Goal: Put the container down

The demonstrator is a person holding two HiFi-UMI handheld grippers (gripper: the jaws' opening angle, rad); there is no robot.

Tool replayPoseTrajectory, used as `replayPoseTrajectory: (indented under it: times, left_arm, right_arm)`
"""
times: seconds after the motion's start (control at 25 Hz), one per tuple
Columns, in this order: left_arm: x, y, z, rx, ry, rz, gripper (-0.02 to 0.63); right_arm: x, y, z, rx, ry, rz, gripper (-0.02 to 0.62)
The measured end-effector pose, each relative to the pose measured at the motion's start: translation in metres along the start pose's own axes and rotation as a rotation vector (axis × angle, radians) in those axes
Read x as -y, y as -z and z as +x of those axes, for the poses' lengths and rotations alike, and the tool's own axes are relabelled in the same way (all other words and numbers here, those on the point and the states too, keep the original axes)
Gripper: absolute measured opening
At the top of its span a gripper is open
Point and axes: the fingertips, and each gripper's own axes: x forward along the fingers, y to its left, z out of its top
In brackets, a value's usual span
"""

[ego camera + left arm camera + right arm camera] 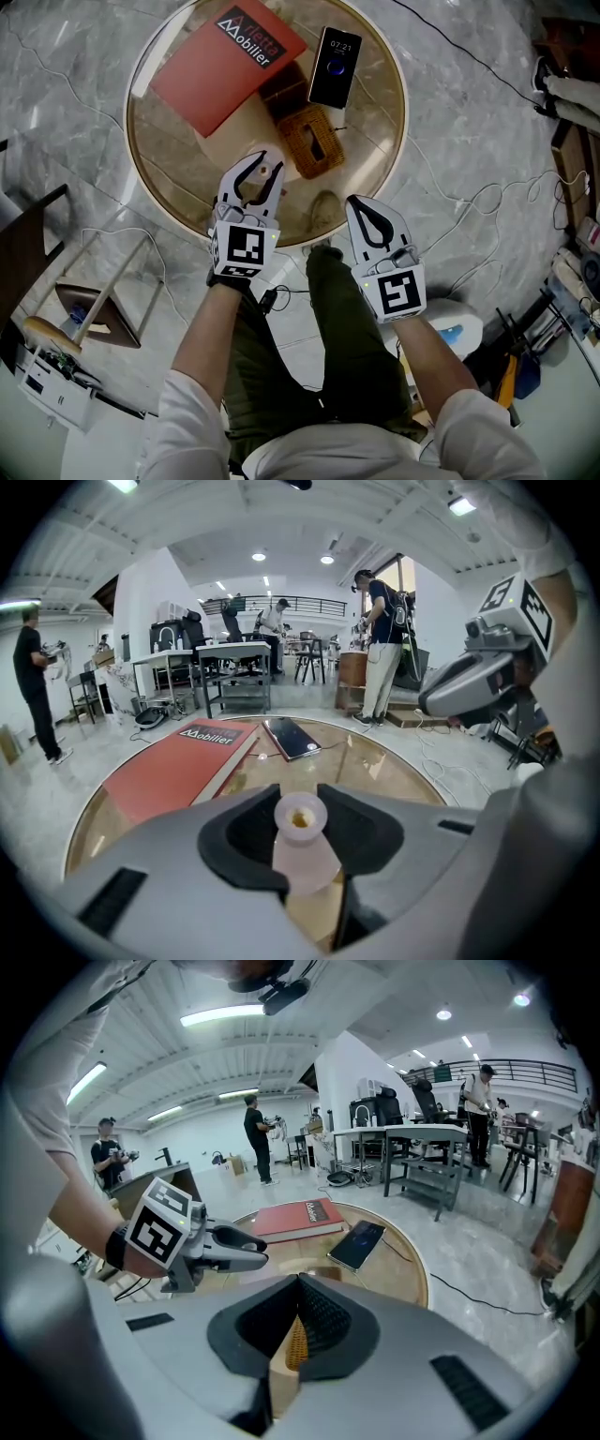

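Pinching a small frosted container between its jaws, the left gripper sits over the 6 o'clock edge of the round glass table. Both pads press on the container's sides. It stands upright, open neck up, with something yellowish inside the mouth. Its base is hidden by the jaws, so I cannot tell whether it touches the glass.

Right gripper: jaws pressed together, nothing held. It is at about 4 o'clock off the table, just at the rim, apart from the left gripper. A strip of weave shows through the slit below its tips.

On the table, seen from the head view:
- red book at 11 o'clock, lying flat, white print near its upper corner
- phone at 1 o'clock, screen lit, flat on the glass
- dark brown block between book and phone, touching the book's edge
- wicker box near centre toward 4 o'clock, just beside the brown block, at 1 o'clock from the left gripper's tips

Below the table is a grey marble-look floor, with white cables running off at 3 o'clock. The person's dark green trousers are at 6 o'clock, with white sleeves at the frame bottom. Several people stand in the background of the gripper views, near desks and chairs.
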Motion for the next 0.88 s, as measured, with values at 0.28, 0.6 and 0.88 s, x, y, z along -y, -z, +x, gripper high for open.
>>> replayPoseTrajectory:
  times: [0.28,0.6,0.88]
  left_arm:
    - [0.000,0.000,-0.001,0.029,-0.002,-0.003,0.129]
    - [-0.002,0.003,-0.006,0.028,0.022,-0.037,0.179]
    - [-0.005,-0.005,-0.032,0.041,0.038,-0.033,0.186]
  right_arm:
    - [-0.005,0.005,0.005,-0.011,-0.009,-0.002,0.023]
    - [-0.010,0.001,0.007,-0.009,-0.010,0.001,0.023]
    - [-0.006,-0.011,0.002,0.071,0.020,-0.029,0.023]
